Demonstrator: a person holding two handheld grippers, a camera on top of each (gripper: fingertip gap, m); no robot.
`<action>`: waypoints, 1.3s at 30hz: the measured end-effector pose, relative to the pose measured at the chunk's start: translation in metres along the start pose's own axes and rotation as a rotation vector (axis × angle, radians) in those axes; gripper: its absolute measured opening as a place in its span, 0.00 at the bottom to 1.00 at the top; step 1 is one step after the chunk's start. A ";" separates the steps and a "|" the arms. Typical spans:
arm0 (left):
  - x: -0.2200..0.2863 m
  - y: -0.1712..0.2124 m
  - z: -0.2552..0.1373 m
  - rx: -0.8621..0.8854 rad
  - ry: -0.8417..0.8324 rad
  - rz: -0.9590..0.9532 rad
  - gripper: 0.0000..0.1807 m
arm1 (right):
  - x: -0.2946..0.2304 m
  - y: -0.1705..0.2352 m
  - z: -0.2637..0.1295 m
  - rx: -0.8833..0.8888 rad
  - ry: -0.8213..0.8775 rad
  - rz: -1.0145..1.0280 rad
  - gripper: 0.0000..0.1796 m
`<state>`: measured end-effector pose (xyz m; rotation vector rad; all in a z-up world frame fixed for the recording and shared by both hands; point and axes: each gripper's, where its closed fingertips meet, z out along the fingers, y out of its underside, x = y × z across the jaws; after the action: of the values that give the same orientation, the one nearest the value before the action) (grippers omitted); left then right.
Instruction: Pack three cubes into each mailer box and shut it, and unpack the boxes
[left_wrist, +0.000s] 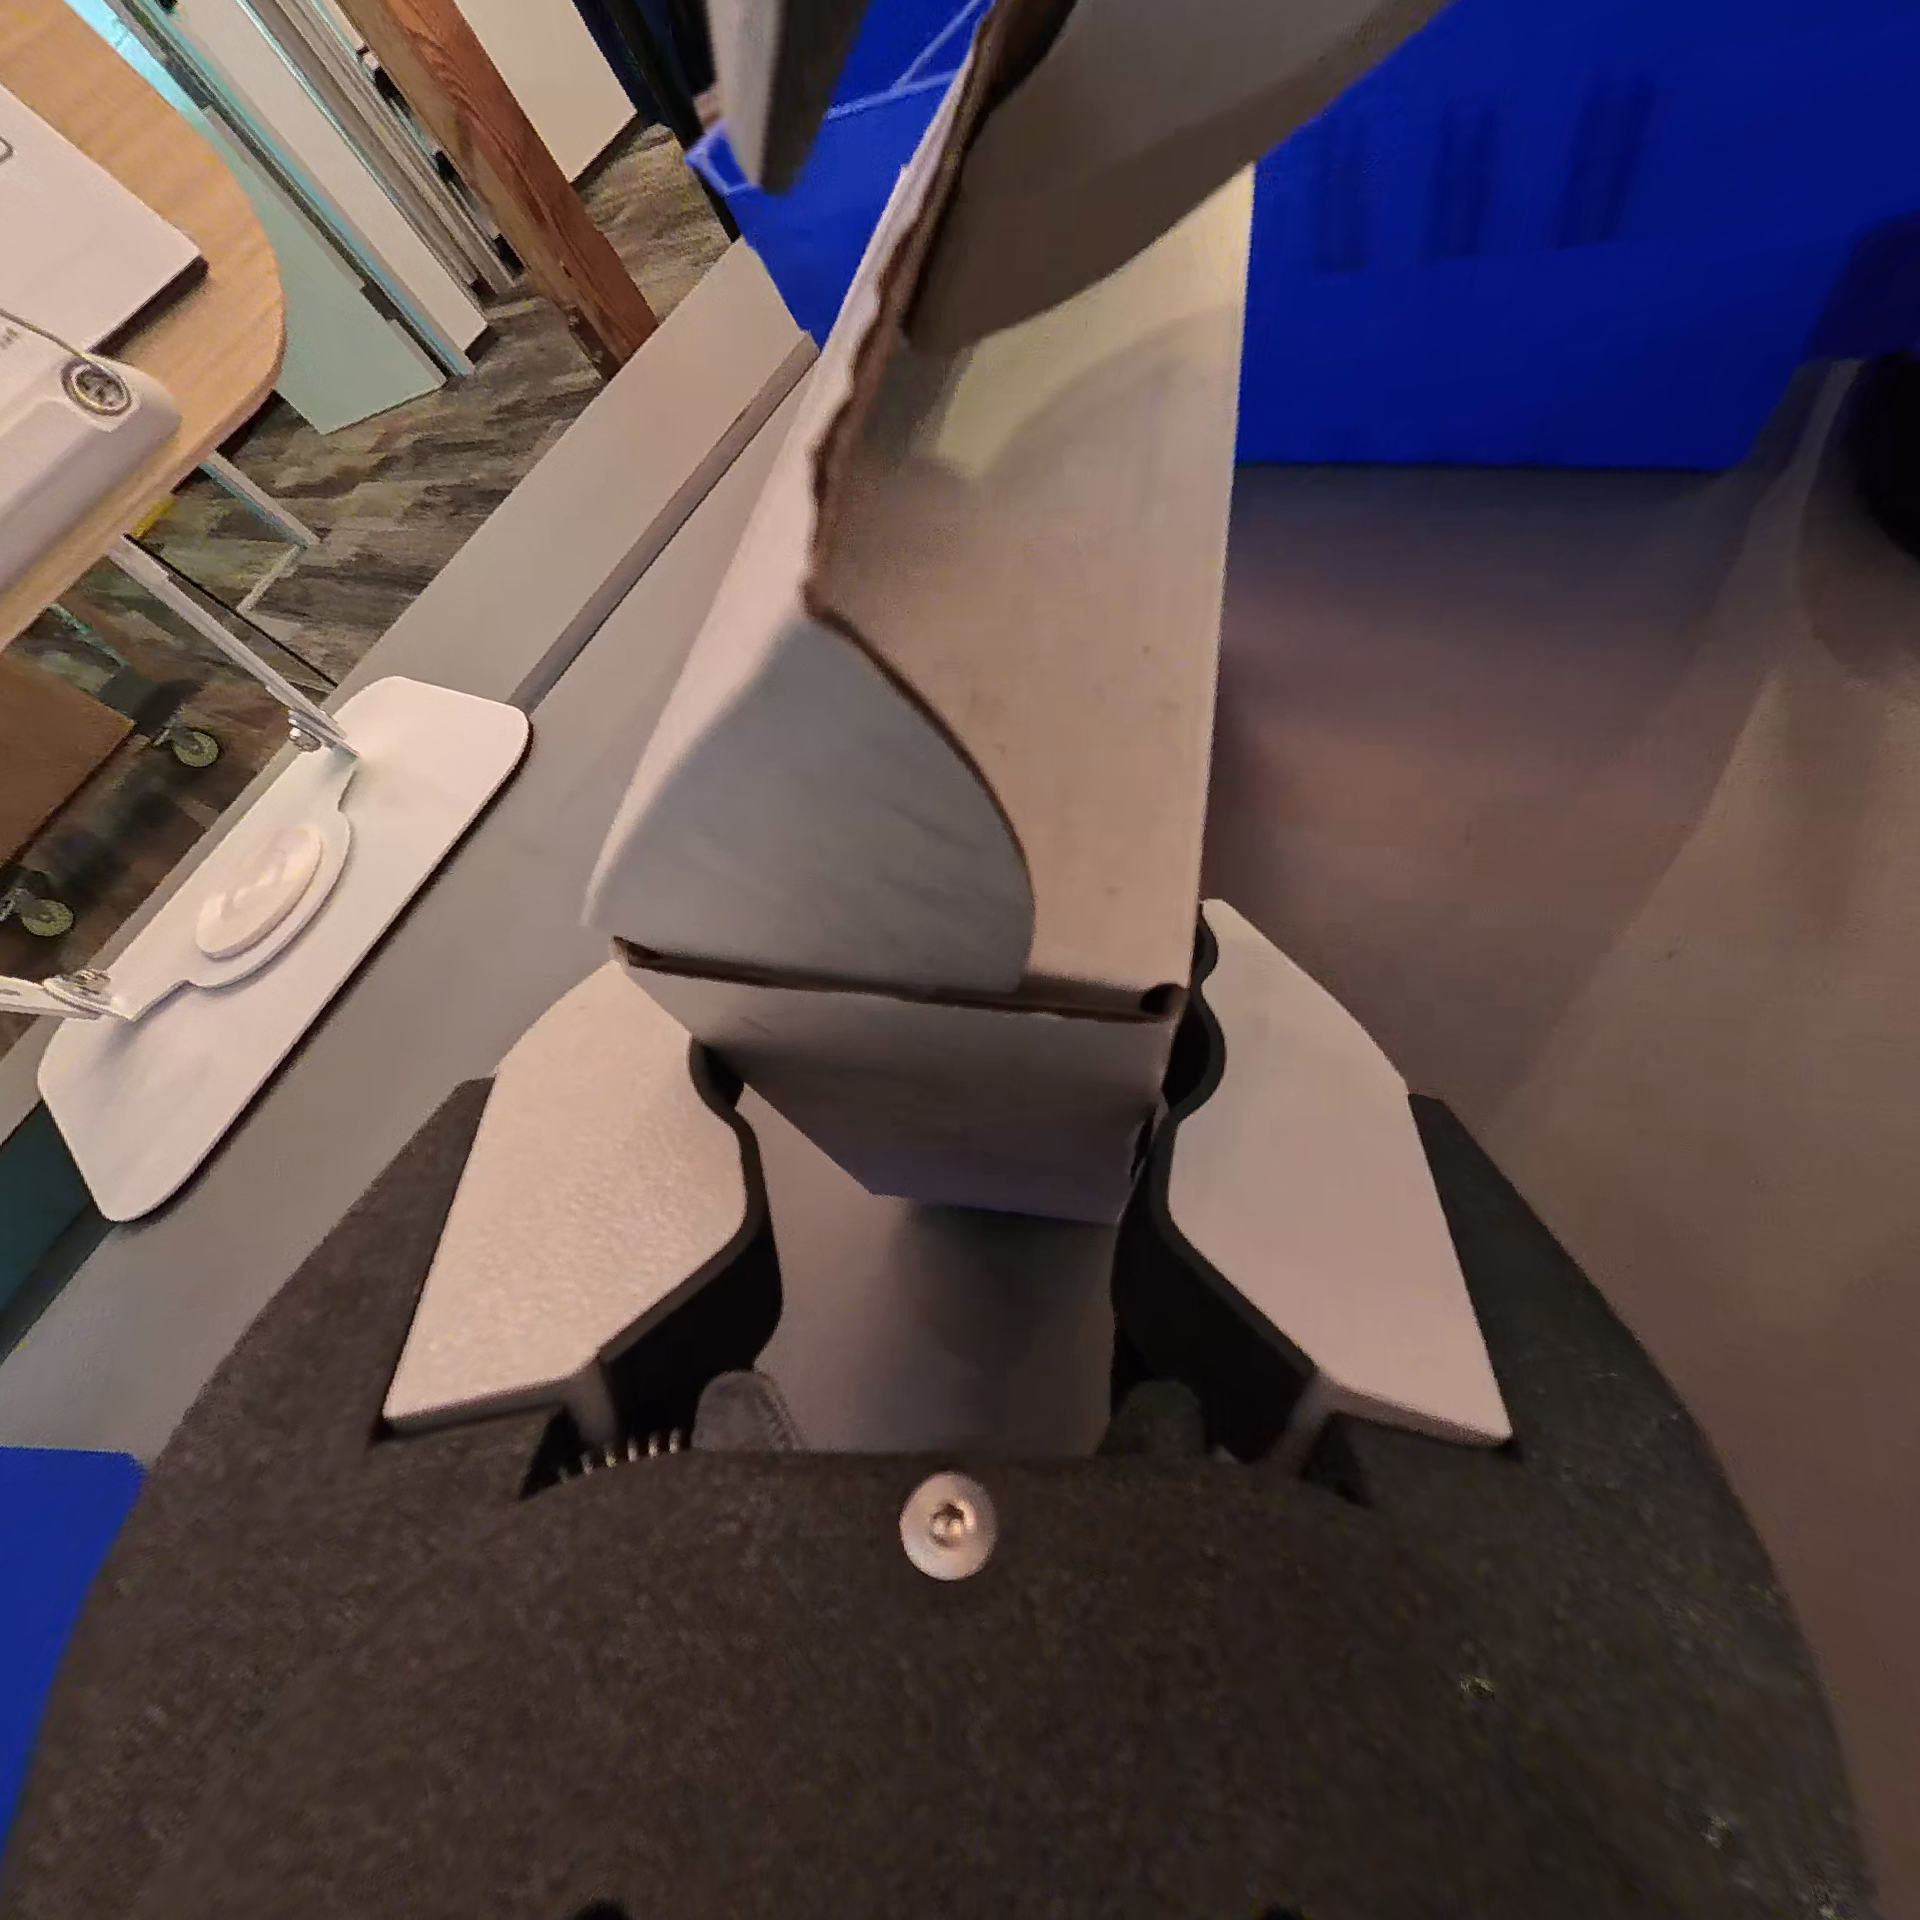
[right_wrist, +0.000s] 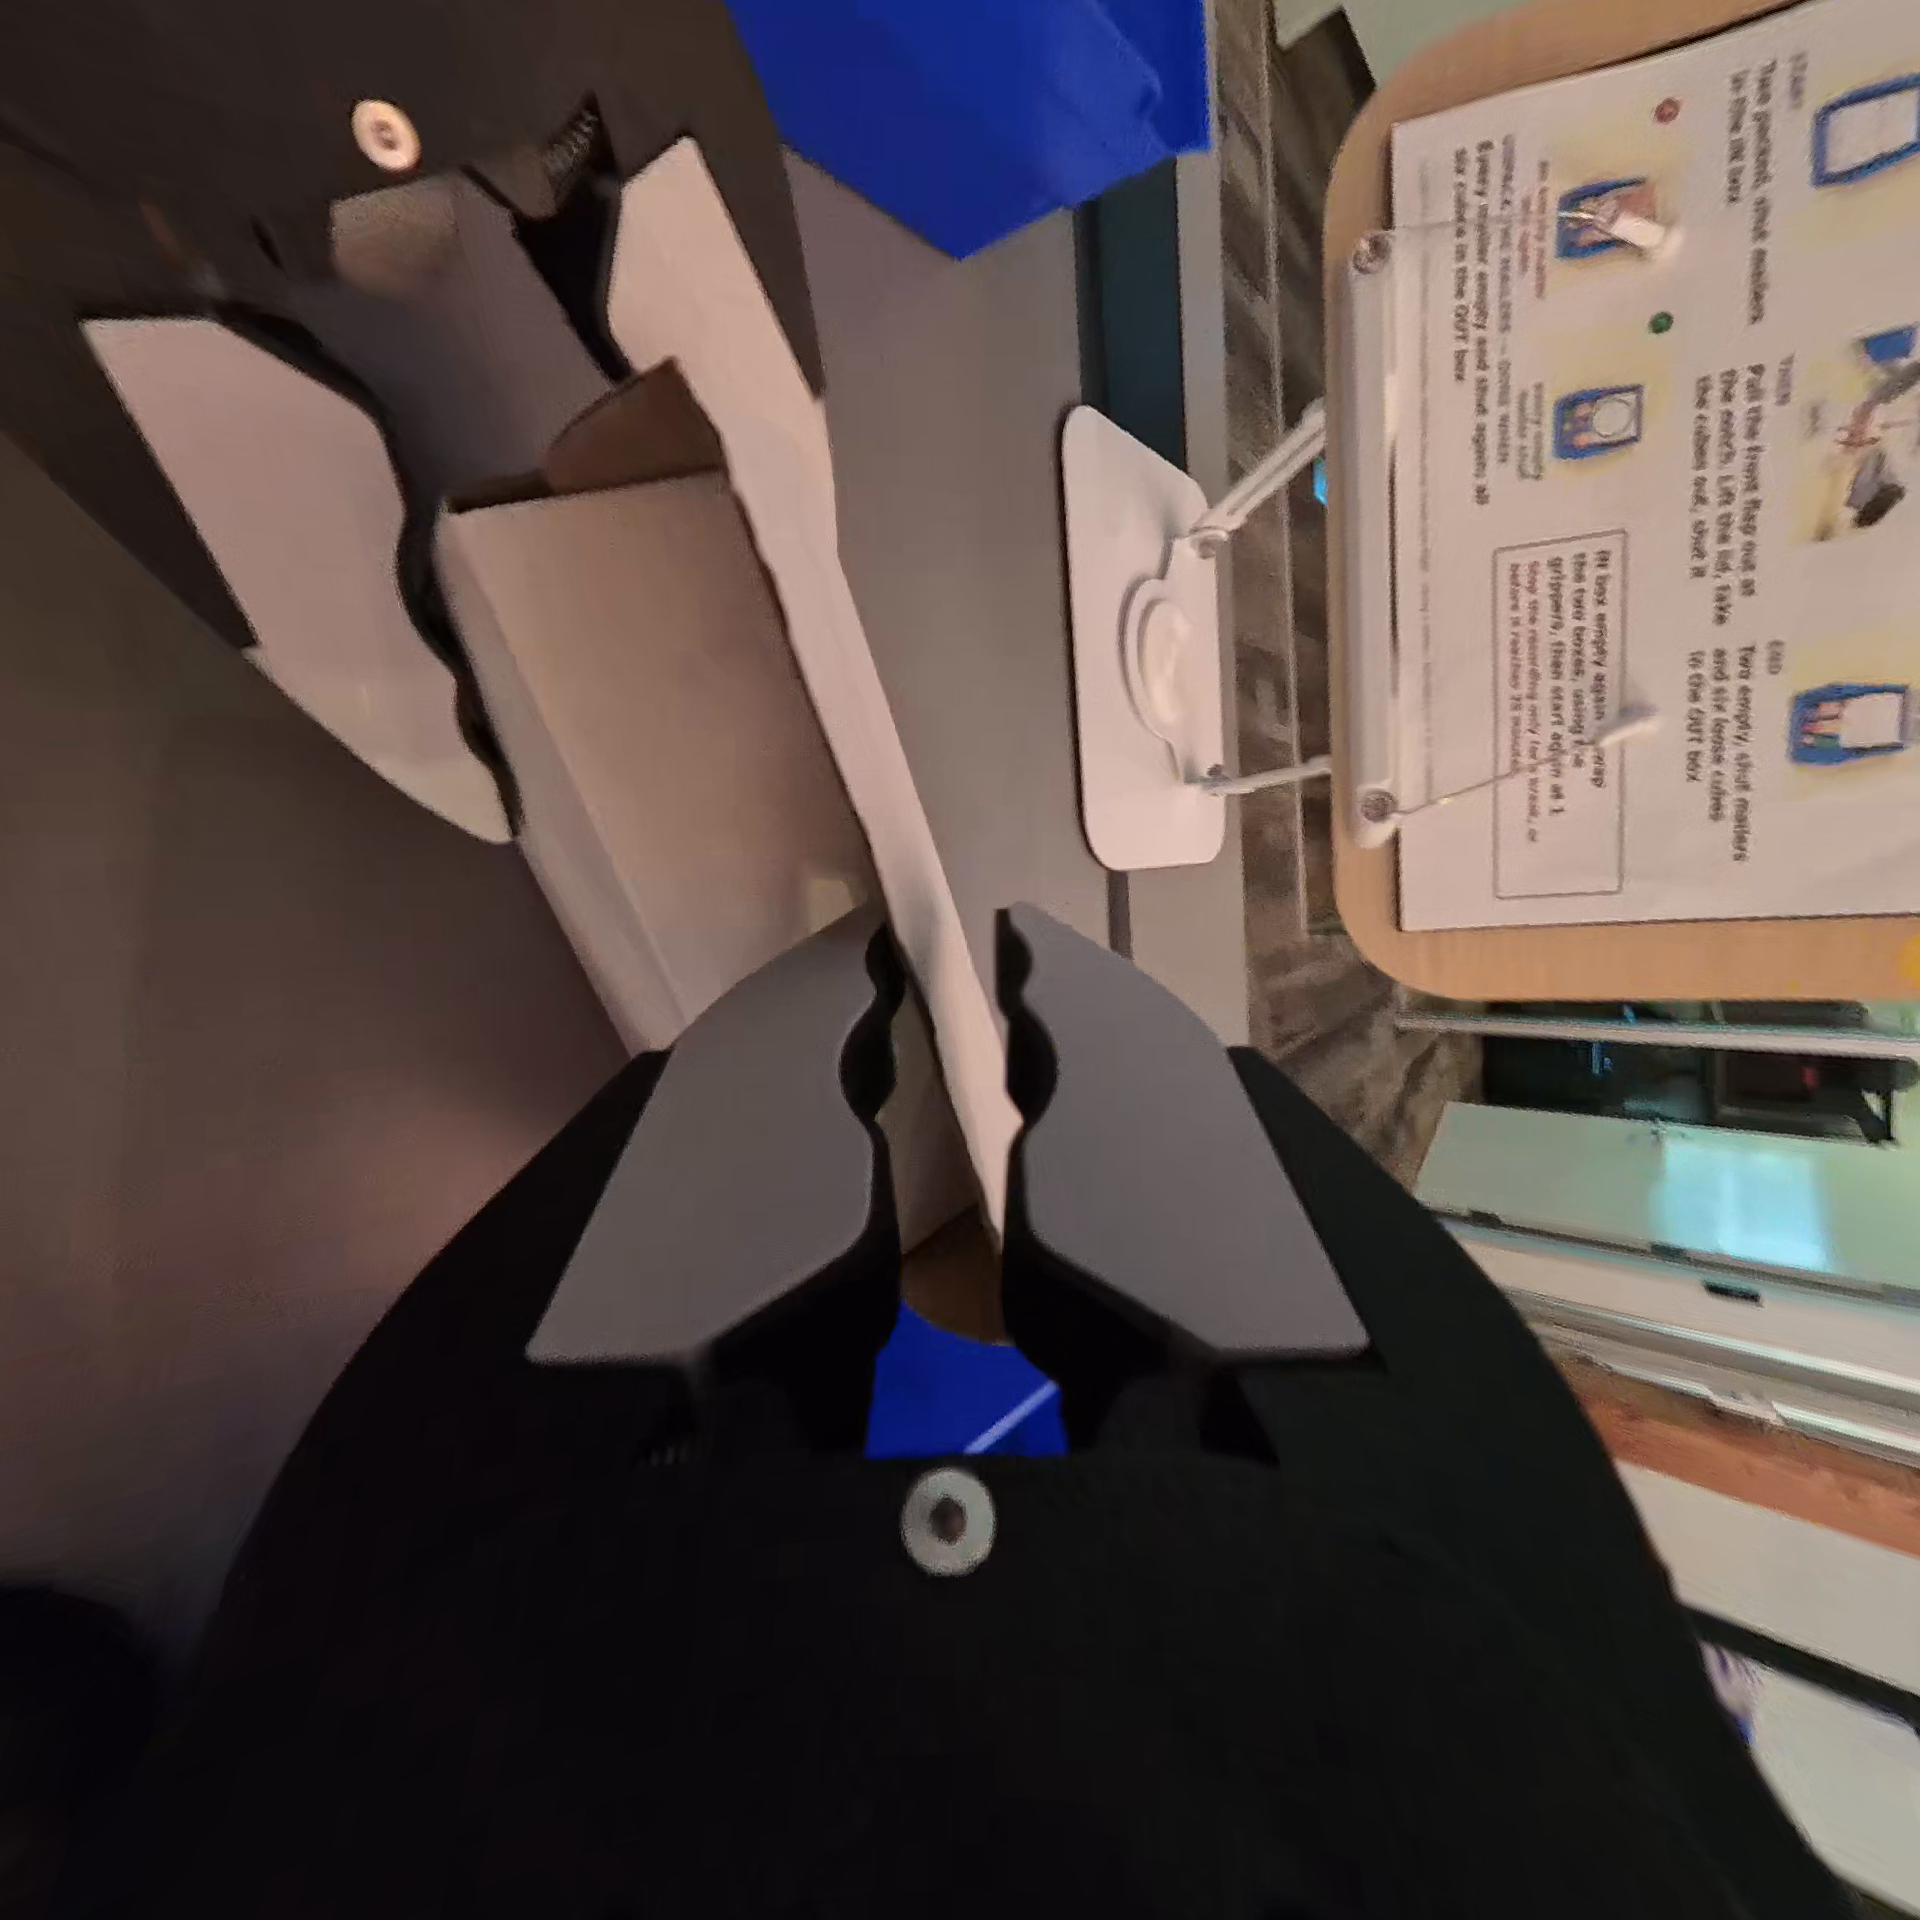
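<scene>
The left gripper was closed on one end of a white mailer box, its jaws pressing the box's narrow body from both sides. The box was held off the grey table, its lid flap lifted partly open. The right gripper had its jaws nearly together around the thin edge of that flap, though whether they were pinching it tight could not be told. In the right wrist view the left gripper showed farther off, clamped on the box. A blue bin stood close behind the box. A white stand base sat at the table's edge, and beyond it a wooden table carried a printed sheet.
</scene>
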<state>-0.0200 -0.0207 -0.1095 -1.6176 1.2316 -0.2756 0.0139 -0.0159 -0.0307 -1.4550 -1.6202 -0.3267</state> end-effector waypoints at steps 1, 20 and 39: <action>0.001 0.000 0.000 0.003 0.002 0.006 0.44 | -0.006 0.000 -0.001 0.017 -0.043 -0.003 0.05; -0.011 0.018 -0.019 -0.119 -0.203 0.447 0.44 | -0.032 -0.024 -0.026 -0.050 -0.273 0.193 0.03; -0.024 0.012 -0.063 -0.186 -0.501 0.562 0.65 | -0.061 -0.040 -0.016 -0.032 -0.592 0.572 0.02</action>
<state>-0.0807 -0.0368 -0.0826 -1.3083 1.2736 0.5778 -0.0214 -0.0784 -0.0529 -2.0854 -1.5371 0.4452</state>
